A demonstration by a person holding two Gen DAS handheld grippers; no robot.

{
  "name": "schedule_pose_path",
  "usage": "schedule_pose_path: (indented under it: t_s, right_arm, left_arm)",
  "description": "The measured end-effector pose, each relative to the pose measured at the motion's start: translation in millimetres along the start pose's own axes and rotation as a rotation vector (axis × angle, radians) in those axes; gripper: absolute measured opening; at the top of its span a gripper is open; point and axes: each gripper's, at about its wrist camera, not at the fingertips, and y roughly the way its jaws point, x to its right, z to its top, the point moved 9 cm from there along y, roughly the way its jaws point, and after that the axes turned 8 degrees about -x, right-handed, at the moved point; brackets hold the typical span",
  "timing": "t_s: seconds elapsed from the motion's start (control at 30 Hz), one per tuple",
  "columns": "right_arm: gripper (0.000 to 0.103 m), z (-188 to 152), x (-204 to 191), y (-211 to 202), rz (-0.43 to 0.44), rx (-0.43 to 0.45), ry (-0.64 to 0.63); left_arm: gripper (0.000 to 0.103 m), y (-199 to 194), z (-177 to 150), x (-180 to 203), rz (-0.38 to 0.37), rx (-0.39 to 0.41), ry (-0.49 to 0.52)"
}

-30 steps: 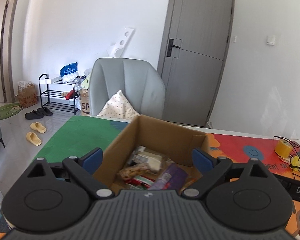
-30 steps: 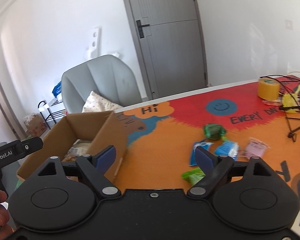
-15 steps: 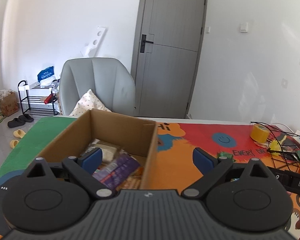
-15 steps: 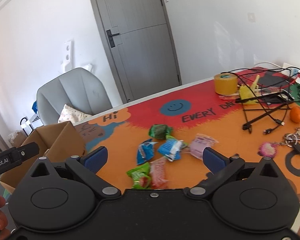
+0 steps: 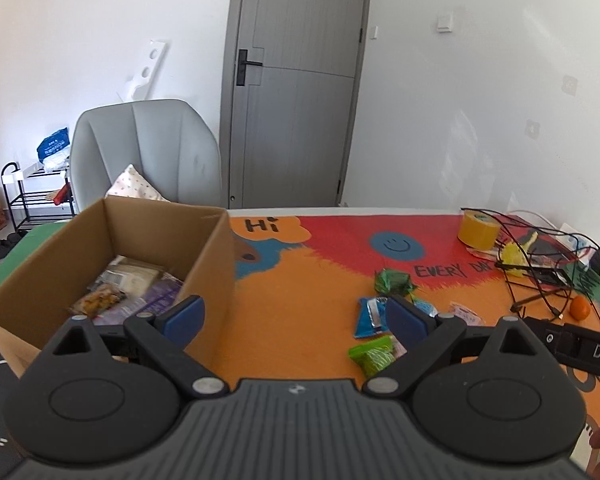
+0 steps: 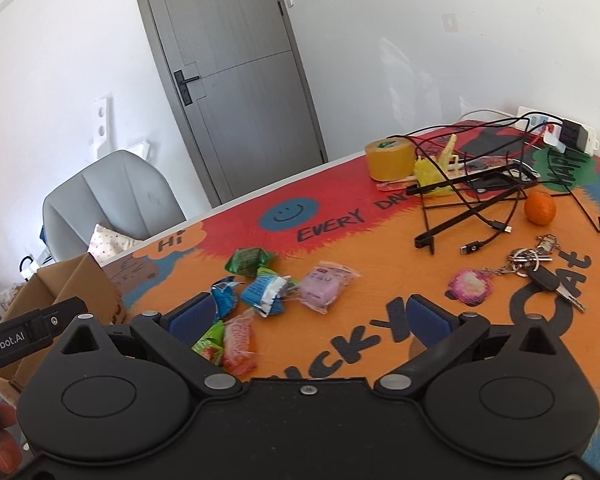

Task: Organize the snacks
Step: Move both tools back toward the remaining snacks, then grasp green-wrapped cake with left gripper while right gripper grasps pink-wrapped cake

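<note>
Progress check, roughly partway I'd guess.

- open brown cardboard box (image 5: 148,236) at left end of colourful printed worktop (image 5: 300,320): one, several packets already inside, can't count them
- loose snack packets on worktop right of box, six: dark green (image 6: 247,260), two blue (image 6: 269,292), pink (image 6: 325,285), lime green (image 6: 210,340), orange-red (image 6: 240,346)
- left tool (image 5: 296,318), right tool (image 6: 306,318): both spread wide, empty, hovering near loose packets

On the worktop (image 6: 380,280) a roll of yellow tape (image 6: 390,159) stands near tangled black cables (image 6: 476,196). An orange (image 6: 540,208) lies just beside them, and a bunch of keys (image 6: 540,268) nearer. Behind stand a grey chair (image 5: 144,148) with a cushion (image 5: 134,186), a grey door (image 5: 296,80) and a shoe rack (image 5: 32,196).
</note>
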Motion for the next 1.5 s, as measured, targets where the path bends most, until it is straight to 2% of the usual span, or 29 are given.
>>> schedule_pose_path:
  t_s: [0.37, 0.7, 0.93, 1.0, 1.07, 1.1, 1.2, 1.33, 1.5]
  right_arm:
    - [0.103, -4, 18, 16, -0.034, -0.026, 0.017]
    - [0.101, -4, 22, 33, -0.039, -0.050, 0.007]
    - [0.101, -6, 25, 45, -0.038, -0.075, 0.013]
    - [0.101, -6, 25, 49, -0.037, -0.079, 0.012]
    - [0.101, -5, 25, 53, -0.036, -0.084, 0.012]
    - [0.101, -5, 24, 55, -0.034, -0.086, 0.013]
    - [0.098, -3, 23, 62, -0.027, -0.092, 0.014]
    - [0.097, -1, 17, 70, -0.017, -0.099, 0.011]
    - [0.097, 1, 10, 79, -0.009, -0.103, 0.003]
  left_arm:
    - [0.096, 34, -17, 27, -0.045, -0.074, 0.035]
    - [0.092, 68, -33, 41, -0.026, -0.120, 0.045]
    - [0.082, 85, -38, 45, -0.037, -0.147, 0.039]
    - [0.074, 90, -40, 47, -0.039, -0.159, 0.044]
    - [0.060, 95, -42, 47, -0.059, -0.175, 0.034]
    - [0.058, 96, -42, 48, -0.076, -0.176, 0.025]
    - [0.039, 96, -40, 51, -0.104, -0.173, 0.032]
    - [0.036, 97, -38, 49, -0.118, -0.179, 0.022]
    - [0.036, 100, -35, 41, -0.101, -0.167, 0.015]
